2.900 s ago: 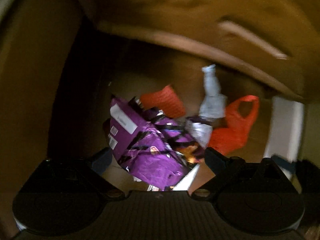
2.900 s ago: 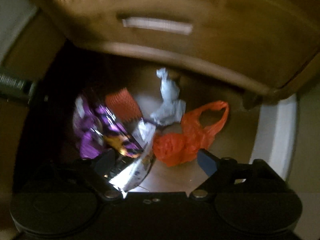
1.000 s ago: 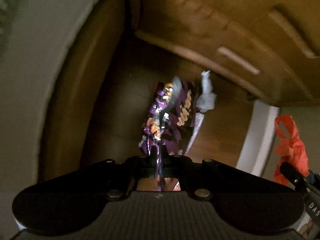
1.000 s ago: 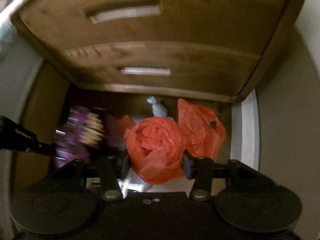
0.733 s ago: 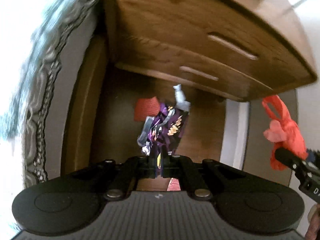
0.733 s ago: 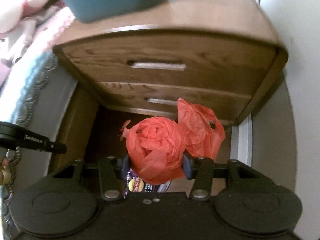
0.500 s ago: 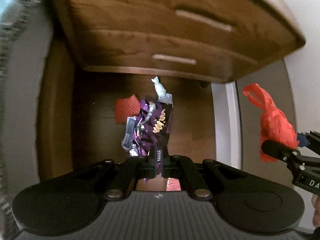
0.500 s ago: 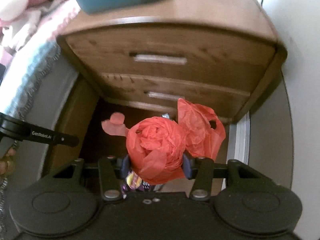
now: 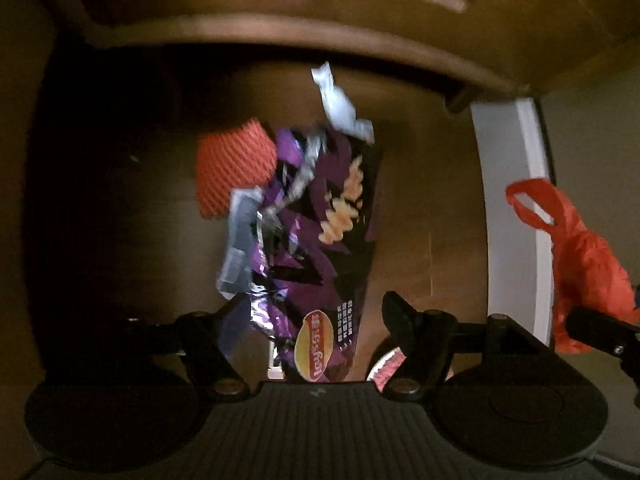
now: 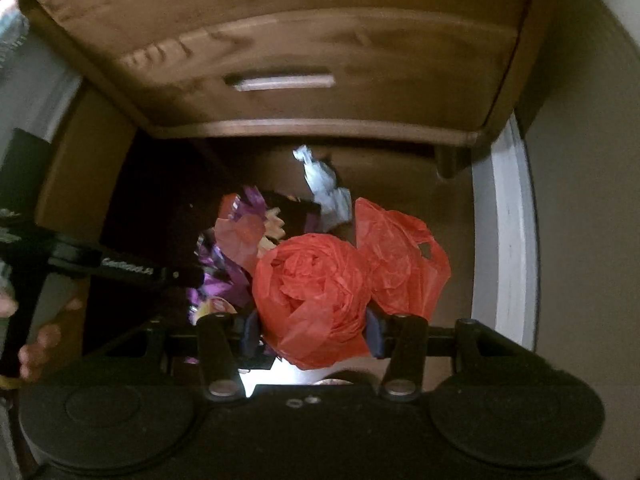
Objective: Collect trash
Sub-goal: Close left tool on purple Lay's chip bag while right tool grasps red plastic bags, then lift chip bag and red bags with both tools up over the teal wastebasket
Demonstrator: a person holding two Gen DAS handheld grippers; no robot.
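My left gripper (image 9: 316,314) is open, and the purple chip bag (image 9: 320,236) lies loose between its fingers over the floor. An orange foam net (image 9: 234,166) and a crumpled white wrapper (image 9: 340,108) lie beyond the bag. My right gripper (image 10: 312,330) is shut on a bunched orange plastic bag (image 10: 316,292), which also shows at the right of the left wrist view (image 9: 584,264). The chip bag (image 10: 224,276) and white wrapper (image 10: 324,188) show below in the right wrist view.
A wooden nightstand with drawers (image 10: 304,52) overhangs the trash. A white baseboard (image 9: 516,200) and grey wall run along the right. A bed frame side (image 10: 72,184) stands at the left. The left gripper's body (image 10: 100,266) crosses the right wrist view.
My left gripper has opened and let go of the purple chip bag. Both grippers have moved down toward the floor by the nightstand. The right gripper still holds the orange bag.
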